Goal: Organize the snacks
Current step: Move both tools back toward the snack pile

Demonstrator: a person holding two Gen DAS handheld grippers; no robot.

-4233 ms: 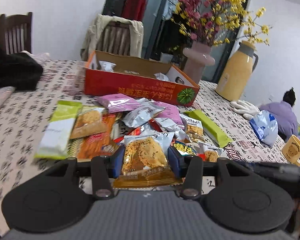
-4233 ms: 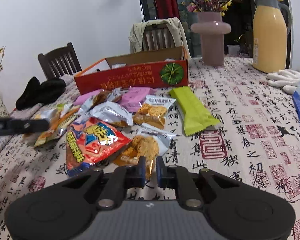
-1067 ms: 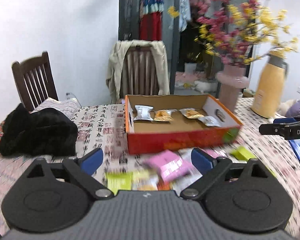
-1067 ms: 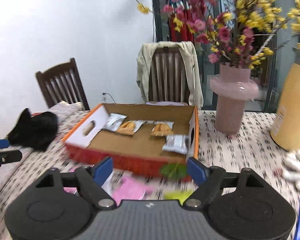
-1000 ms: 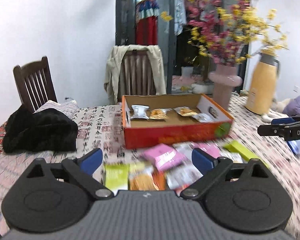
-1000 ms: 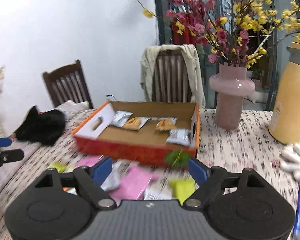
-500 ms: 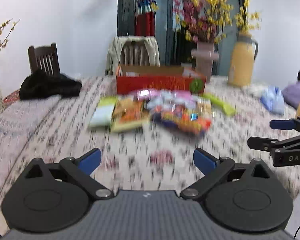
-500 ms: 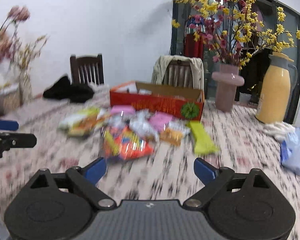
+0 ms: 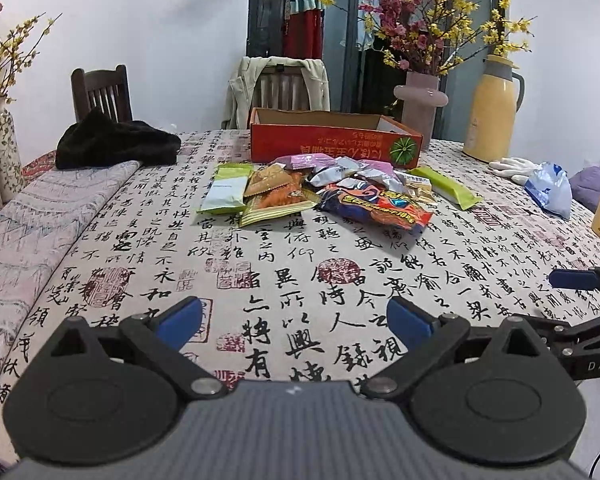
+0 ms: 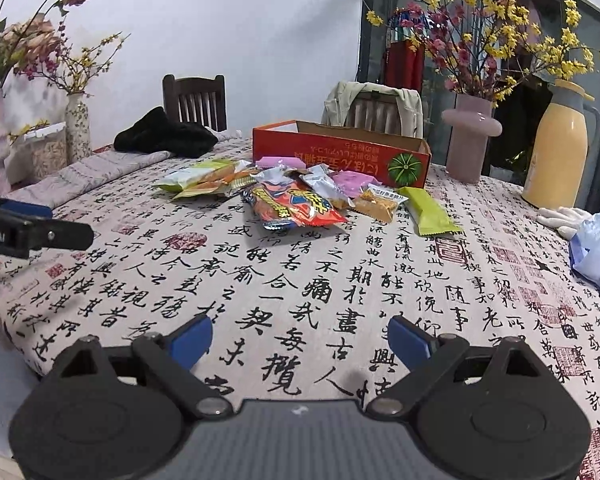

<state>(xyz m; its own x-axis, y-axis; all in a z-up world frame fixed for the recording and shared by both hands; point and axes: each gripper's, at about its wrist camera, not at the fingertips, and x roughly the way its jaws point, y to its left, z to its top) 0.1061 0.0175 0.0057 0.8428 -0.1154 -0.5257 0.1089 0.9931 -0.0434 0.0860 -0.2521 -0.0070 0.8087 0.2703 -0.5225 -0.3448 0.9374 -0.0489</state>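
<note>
Both claws stand wide with nothing between their blue pads: the left gripper [image 9: 292,318] and the right gripper [image 10: 298,338], whose jaws have just been opening, sit low in frame above the calligraphy-printed tablecloth [image 10: 300,280]. The heap of colourful foil snack packets [image 9: 320,196] lies at frame centre, just before the open red cardboard box [image 9: 332,144].

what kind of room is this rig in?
Most likely a home dining room: a table under a calligraphy-print tablecloth, wooden chairs, one draped with a jacket, a flower vase and a yellow thermos jug.
</note>
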